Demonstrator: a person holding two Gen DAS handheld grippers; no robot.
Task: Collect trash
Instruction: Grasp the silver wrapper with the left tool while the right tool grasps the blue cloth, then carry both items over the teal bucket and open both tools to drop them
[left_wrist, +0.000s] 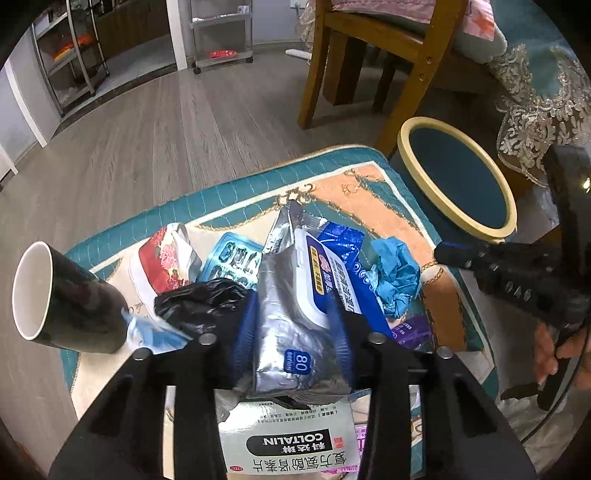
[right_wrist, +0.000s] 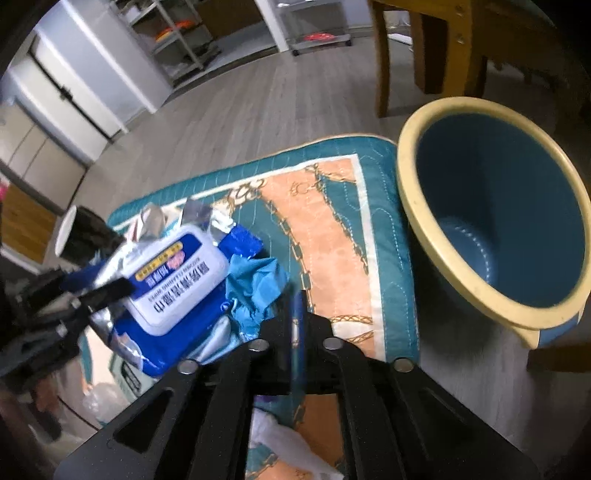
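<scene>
Clamping left gripper (left_wrist: 291, 325) on wet-wipes pack (left_wrist: 295, 306); right gripper (right_wrist: 295, 325) together, seemingly empty; next, carrying pack to upper-right bin (left_wrist: 424, 147).

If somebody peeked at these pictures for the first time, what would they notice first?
Probably the shiny silver and blue wet-wipes pack, squeezed between the left gripper's blue fingers in the middle of the trash pile on the patterned cloth. Next, the big blue bin with a cream rim, empty, on the floor to the right. A crumpled blue wad lies beside the pack.
</scene>
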